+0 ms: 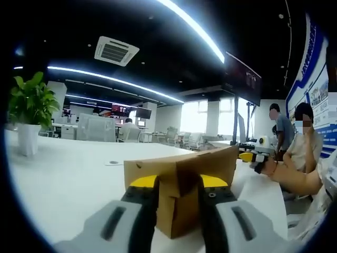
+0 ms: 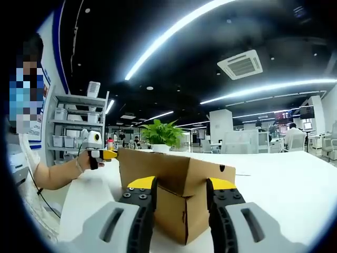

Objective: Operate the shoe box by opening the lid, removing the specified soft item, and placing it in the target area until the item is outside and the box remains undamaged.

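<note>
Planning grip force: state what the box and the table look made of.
Shoe box: seemingly brown corrugated cardboard, matte, judging by the folded flaps and raw edges. Table: smooth white top, slightly glossy, perhaps laminate; the look leaves it open.

No text, label, brand or number is showing clearly enough to be read in either view. In the left gripper view the blue and white wall panel is carrying some writing and small pictures, but the characters are staying too blurred to make out, and the dark hanging screen and the far monitors are showing only coloured smears. The cardboard shoe box is presenting plain brown faces with no print that I can see.
</note>
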Available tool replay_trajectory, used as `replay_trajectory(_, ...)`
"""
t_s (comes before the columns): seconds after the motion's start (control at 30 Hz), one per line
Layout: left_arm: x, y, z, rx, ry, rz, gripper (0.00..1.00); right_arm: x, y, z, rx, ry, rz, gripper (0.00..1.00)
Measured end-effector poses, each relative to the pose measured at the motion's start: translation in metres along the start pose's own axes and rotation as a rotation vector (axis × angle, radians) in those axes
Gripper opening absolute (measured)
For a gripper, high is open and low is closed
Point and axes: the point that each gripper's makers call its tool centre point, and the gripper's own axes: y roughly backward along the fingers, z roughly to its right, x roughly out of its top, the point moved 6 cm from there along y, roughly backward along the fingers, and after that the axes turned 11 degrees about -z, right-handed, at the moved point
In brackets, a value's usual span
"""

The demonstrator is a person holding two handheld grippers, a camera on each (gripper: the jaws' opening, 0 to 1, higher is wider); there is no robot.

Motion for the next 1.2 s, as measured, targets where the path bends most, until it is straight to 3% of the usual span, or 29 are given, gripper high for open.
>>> replay_trajectory(0.4,0.012,-0.001,0.000,-0.002,-0.002,0.005,0.31,0.015,-0.001,0.002,0.004,-0.020,0.036,0.39)
replay_trajectory(0.77,0.028,-0.002,-0.004,-0.037,0.022,0.055,0.32,0.025,-0.004,0.001,0.004,-0.042,0.063,0.38)
replay_trajectory(1.2,0.041,-0.007,-0.005,-0.038,-0.031,0.075,0.33,0.034,-0.011,0.015,-0.102,0.056,0.027,0.22)
